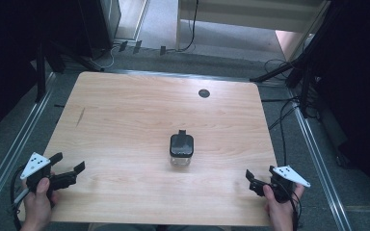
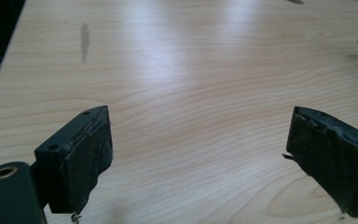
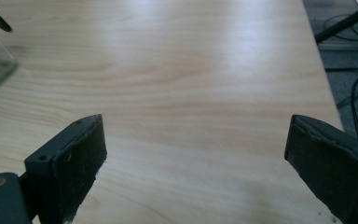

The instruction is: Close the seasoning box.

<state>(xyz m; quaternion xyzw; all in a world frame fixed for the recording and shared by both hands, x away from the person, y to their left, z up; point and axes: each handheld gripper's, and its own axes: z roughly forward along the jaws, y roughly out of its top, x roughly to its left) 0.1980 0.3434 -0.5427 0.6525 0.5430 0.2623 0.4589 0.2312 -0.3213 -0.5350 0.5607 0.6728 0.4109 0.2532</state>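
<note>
Table: we are looking down on a light wooden table (image 1: 125, 120) with rounded corners, standing on a grey floor (image 1: 164, 29); a small dark round grommet (image 1: 204, 93) is sitting in the top near its far edge, and a thin dark streak (image 1: 80, 117) is marking the wood toward the left side.

Jar: a clear glass jar with a black lid (image 1: 181, 149) is standing upright near the middle of the table, a little toward our side; a small black tab is sticking out at the far edge of the lid. It is sitting between the two grippers and well apart from both.

Left gripper: we are holding the left gripper (image 1: 67, 167) over the near left corner of the table, its jaws spread wide with nothing between them; in the left gripper view (image 2: 198, 154) only bare wood is lying between the two black pads, and a corner of the glass is showing at the right edge.

Right gripper: we are holding the right gripper (image 1: 252, 181) over the near right corner, pointing toward the jar; in the right gripper view (image 3: 196, 154) its jaws are gaping wide over bare wood, gripping nothing, with the glass blurring at the left edge.

Hands: our left hand (image 1: 38, 202) and right hand (image 1: 279, 207) are gripping the handles at the near edge.

Surroundings: black cables (image 1: 282, 120) are trailing on the floor to the right of the table.
</note>
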